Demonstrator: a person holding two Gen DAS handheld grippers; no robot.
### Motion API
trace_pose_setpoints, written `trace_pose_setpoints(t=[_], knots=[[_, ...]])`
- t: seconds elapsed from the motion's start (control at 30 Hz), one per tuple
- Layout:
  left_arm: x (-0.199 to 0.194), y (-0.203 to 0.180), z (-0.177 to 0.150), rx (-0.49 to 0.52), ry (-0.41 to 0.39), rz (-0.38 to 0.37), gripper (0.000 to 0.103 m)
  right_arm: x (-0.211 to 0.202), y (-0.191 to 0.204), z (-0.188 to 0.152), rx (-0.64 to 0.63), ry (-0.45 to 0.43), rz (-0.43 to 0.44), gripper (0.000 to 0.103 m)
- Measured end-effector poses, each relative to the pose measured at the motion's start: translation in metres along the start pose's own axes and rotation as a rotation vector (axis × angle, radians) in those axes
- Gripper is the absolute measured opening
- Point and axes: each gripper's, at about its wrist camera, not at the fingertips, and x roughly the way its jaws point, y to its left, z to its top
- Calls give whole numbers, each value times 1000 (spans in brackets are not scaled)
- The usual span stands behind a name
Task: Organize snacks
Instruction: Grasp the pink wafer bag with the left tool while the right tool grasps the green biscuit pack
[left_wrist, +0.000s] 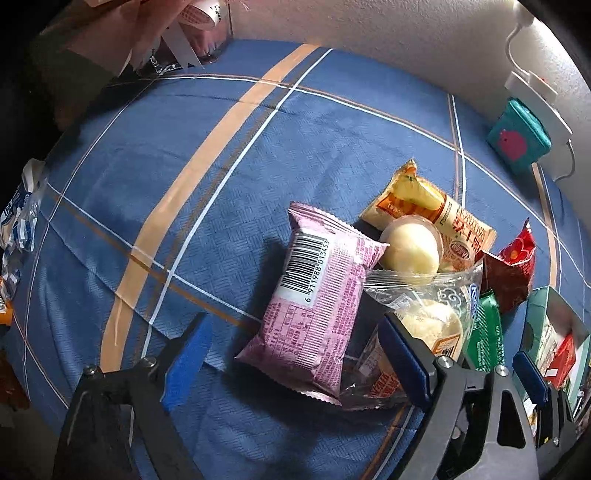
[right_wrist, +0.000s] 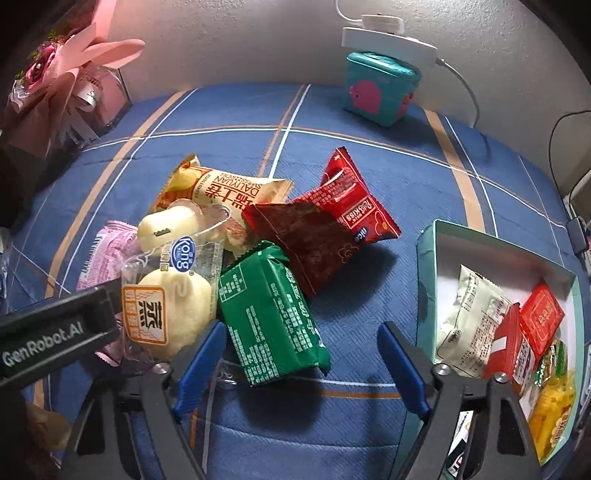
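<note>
A pile of snacks lies on a blue checked cloth (left_wrist: 147, 147). My left gripper (left_wrist: 295, 354) points down, open, with a pink packet (left_wrist: 317, 306) lying barcode-up between its fingers, untouched by either pad. My right gripper (right_wrist: 301, 365) is open around a green packet (right_wrist: 269, 317); its left finger stands close to the packet and its right one well clear. Beside these lie a clear-wrapped bun (right_wrist: 173, 314), a pale round cup (right_wrist: 166, 225), an orange roll packet (right_wrist: 221, 192) and red packets (right_wrist: 354, 199). A teal box (right_wrist: 428, 251) at the right holds several snacks.
A teal tin (right_wrist: 376, 88) with a pink figure stands at the back by the wall, under a white charger (right_wrist: 388, 37) and its cable. A pink ribboned gift (right_wrist: 85, 70) stands at the back left. Loose wrappers (left_wrist: 18, 214) lie at the cloth's left edge.
</note>
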Motion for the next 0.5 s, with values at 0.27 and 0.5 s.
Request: trace_pose_setpoints(t=[0.27,0.5], knots=[[16,-5,0,19,36,1,52,1,2,2,15,-6,60,54],[8,-8,2,10,12,-19,41,-1,6,1,13,-8,72,48]])
